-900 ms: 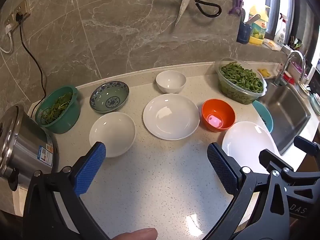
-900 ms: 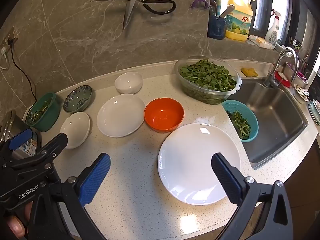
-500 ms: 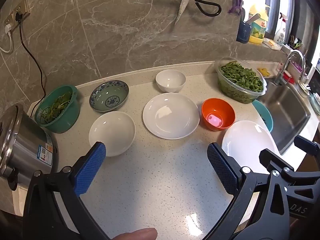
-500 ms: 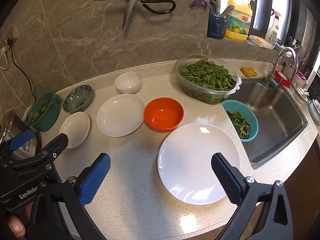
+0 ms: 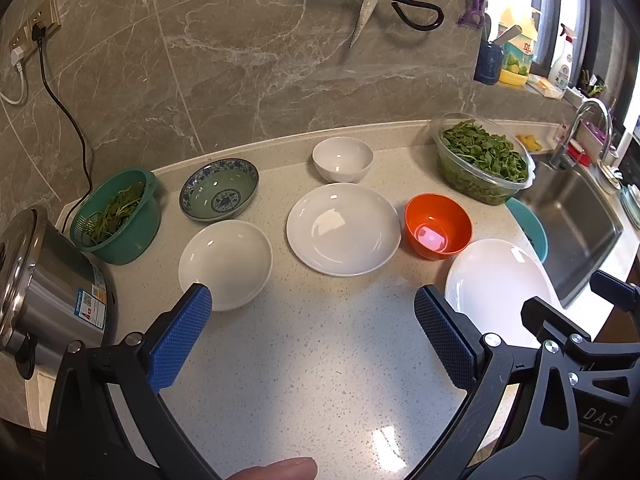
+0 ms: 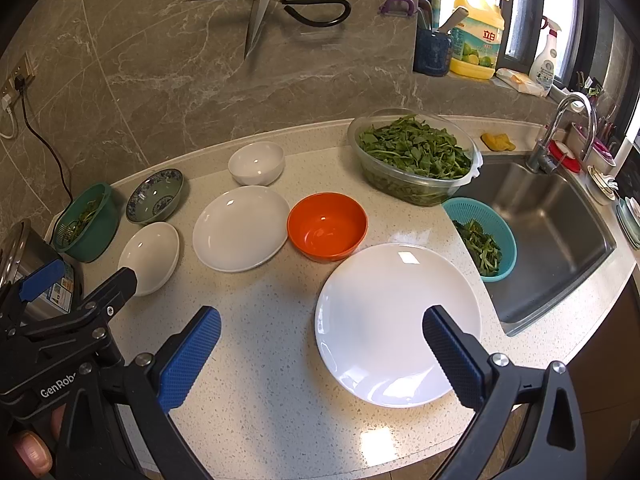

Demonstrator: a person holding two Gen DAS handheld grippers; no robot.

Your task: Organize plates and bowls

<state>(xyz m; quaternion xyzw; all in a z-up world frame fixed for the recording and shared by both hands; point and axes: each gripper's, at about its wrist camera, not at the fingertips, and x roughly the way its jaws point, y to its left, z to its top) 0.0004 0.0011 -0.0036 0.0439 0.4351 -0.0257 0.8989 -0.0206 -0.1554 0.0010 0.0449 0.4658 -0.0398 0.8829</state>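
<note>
Both tongs stand wide open, nothing between the pads, nothing touched, each angled down over the desk [image 5: 320, 360].

Left tongs [image 5: 312, 336]: small white dish [image 5: 225, 264] sits just beyond the left pad, its near rim partly hidden behind that pad's tip. Mid white plate [image 5: 343, 229] lies ahead, roughly centred between the pads, apart from them. Orange bowl [image 5: 438, 226] is ahead-right, near that plate. Blue-patterned bowl [image 5: 219, 195] and small white bowl [image 5: 342, 159] are further ahead, by the wall. Large white plate [image 5: 496, 280] sits just behind the right pad, partly hidden by it.

Right tongs [image 6: 320, 344]: large white plate [image 6: 384, 312] lies under & ahead of the right pad, which overlaps its near part in view; can't tell any contact. Orange bowl [image 6: 327, 226] is ahead between the pads, close to the plate's far rim. Mid white plate [image 6: 240, 227] ahead-left, small dish [image 6: 152, 254] further left, beside the left tongs' frame [image 6: 76, 312].

A fingertip [image 5: 276, 470] shows at the bottom edge of the left view.
</note>
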